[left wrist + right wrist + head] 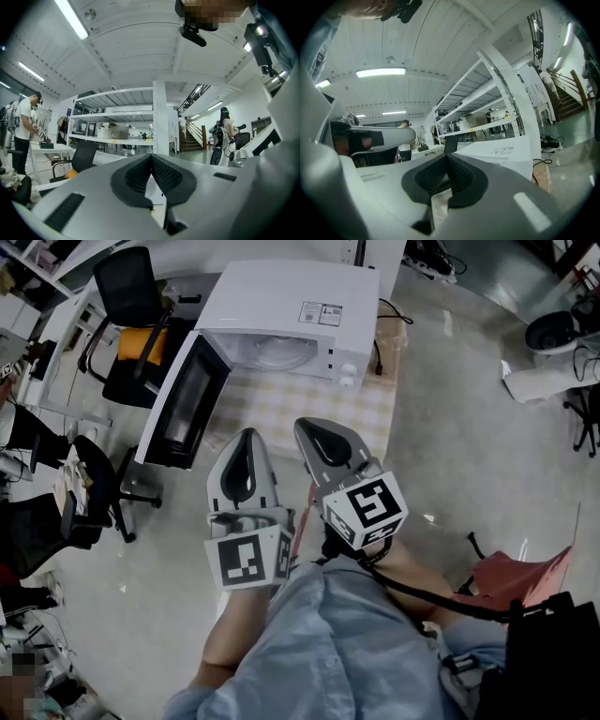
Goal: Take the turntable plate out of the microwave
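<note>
White microwave (281,306), door (183,401) swung open, glass turntable plate (278,352) inside cavity

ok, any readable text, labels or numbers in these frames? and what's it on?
Nothing can be read as text.
Sticker on top of the microwave: print and small pictograms, too small to read. It is no clearer in the right gripper view.
Marker cubes: black-and-white square patterns only, no letters or digits.
</note>
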Demonstrator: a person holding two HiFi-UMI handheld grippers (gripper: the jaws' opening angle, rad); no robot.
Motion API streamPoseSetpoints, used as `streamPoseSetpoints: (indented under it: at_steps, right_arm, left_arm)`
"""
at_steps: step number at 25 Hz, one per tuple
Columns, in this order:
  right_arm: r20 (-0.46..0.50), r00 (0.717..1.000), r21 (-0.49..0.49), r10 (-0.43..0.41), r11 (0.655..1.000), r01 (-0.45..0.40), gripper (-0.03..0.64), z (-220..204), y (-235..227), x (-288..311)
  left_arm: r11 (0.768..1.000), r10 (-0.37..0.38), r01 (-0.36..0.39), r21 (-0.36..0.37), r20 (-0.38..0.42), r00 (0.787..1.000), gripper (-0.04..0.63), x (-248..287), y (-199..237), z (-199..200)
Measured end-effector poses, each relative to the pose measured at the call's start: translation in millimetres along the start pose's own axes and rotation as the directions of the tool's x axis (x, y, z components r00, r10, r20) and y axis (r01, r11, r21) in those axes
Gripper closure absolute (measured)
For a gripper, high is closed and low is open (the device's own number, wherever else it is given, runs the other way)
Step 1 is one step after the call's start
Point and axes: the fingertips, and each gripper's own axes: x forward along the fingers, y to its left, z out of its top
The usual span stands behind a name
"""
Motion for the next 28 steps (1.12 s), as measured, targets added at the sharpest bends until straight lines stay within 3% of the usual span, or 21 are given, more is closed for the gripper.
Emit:
streamPoseSetpoints:
  at_steps: [7, 15, 22, 28]
  right_arm:
    - [0.034, 0.999, 0.001, 0.027, 1.000, -0.027, 0.615, 20.9, -13.7, 24.2]
    - [0.054, 0.998, -0.038, 0.021, 0.999, -0.019, 0.615, 33.5, -21.3, 48.9]
    - [0.066, 0.997, -0.065, -0.049, 0.996, 0.053, 0.615, 36.9, -33.4, 86.1]
    - [0.052, 0.985, -0.064, -0.164, 0.984, 0.167, 0.615, 40.1, -42.5, 124.5]
  left_arm:
    - [0.999, 0.003, -0.004, 0.043, 0.030, 1.000, 0.588, 26.2, 1.6, 20.3]
    - [0.999, -0.019, 0.016, 0.043, 0.074, 0.997, 0.588, 46.0, 12.9, 28.4]
    - [0.997, -0.073, 0.068, 0.043, 0.109, 0.991, 0.588, 78.5, 43.8, 29.3]
    - [0.985, -0.170, 0.170, 0.006, 0.090, 0.981, 0.588, 118.9, 76.2, 31.4]
